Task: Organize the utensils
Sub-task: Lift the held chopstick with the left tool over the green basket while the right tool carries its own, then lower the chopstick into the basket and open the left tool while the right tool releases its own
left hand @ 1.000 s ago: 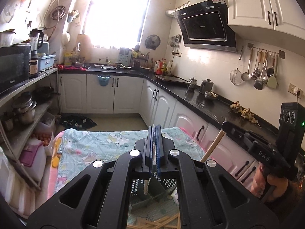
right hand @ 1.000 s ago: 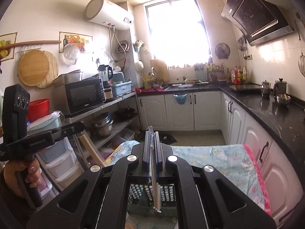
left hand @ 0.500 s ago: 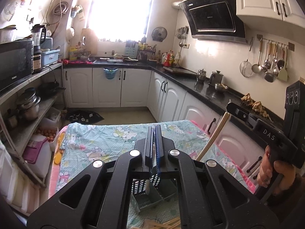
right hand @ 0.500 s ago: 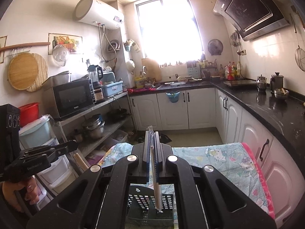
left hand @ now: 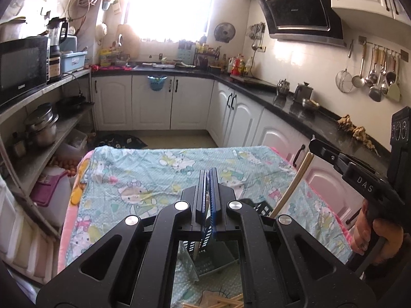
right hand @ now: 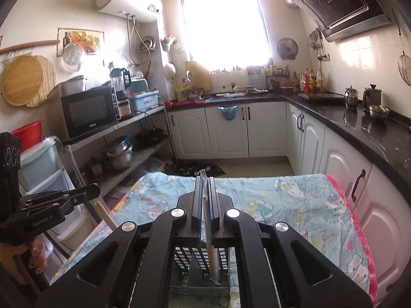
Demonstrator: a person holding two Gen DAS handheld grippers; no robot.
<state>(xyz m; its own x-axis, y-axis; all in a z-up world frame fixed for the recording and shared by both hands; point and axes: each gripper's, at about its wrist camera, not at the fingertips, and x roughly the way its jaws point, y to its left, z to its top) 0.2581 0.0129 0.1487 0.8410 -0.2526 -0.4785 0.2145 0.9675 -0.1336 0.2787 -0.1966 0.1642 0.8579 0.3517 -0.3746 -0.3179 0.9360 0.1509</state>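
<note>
2 wrapped chopstick pairs (right hand: 211, 251) are being pinched by the closed right gripper (right hand: 205, 192) and left gripper (left hand: 208, 187) above the basket (right hand: 197, 264) at lower centre; a tilted tip risks being snagged on its rim

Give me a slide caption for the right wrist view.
Right tongs shut on wrapped chopsticks above the utensil basket.

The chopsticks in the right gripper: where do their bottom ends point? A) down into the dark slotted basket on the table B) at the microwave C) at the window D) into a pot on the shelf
A: in the right wrist view the right gripper is shut on the wrapped chopsticks, whose lower ends hang over the dark slotted basket.
</note>
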